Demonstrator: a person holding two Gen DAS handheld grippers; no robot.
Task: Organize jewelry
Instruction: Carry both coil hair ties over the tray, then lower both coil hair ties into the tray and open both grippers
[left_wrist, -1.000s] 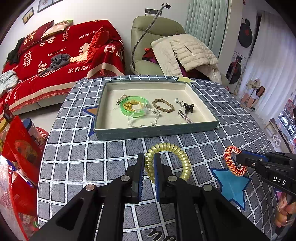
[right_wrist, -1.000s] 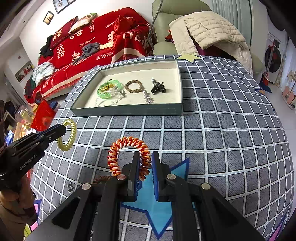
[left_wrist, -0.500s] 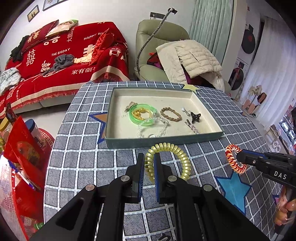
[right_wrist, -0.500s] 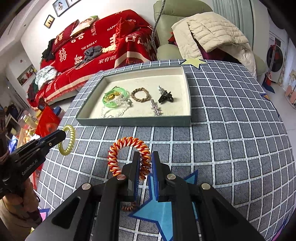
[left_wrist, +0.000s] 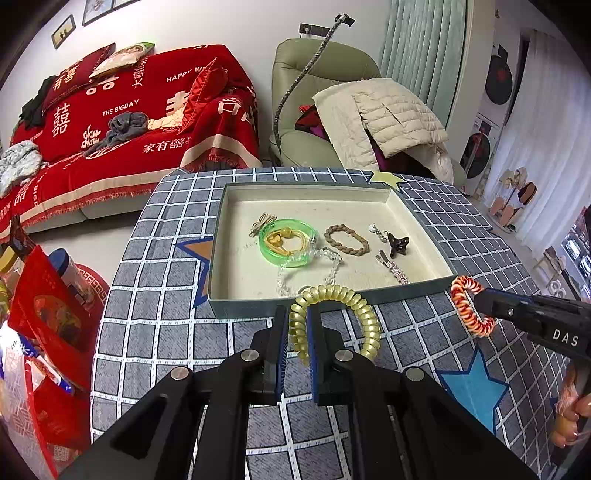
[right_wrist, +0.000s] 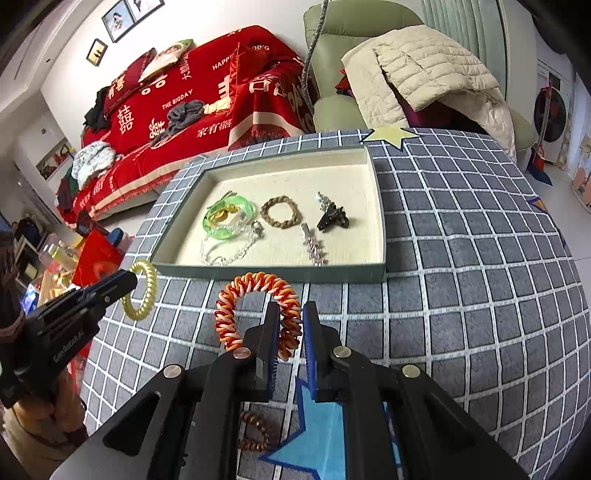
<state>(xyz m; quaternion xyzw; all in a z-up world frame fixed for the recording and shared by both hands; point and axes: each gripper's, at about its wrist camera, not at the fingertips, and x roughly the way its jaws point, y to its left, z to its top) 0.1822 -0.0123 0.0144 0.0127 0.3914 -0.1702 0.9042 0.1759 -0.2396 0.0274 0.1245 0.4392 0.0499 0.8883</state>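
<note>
Both coils lifted, closing on tray

Tray (left_wrist: 421, 218) sat ahead, nearer than a second ago. Left gripper (left_wrist: 297, 334) was clamped on the gold coil (left_wrist: 365, 314), right gripper (right_wrist: 290, 334) on the red coil (right_wrist: 255, 288), both held clear of the cloth just short of tray's near wall, likely for dropping in.

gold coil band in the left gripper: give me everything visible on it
The gold coil band is a spiral, phone-cord style loop in translucent yellow-gold, plastic by the look, with a soft sheen. The left gripper has its jaws shut on the loop's left side, holding it upright and lifted above the checked tablecloth, just in front of the tray's near wall. Only the blue pads touch it. The right wrist view shows it edge-on, hanging clear beyond the jaw tips.
</note>
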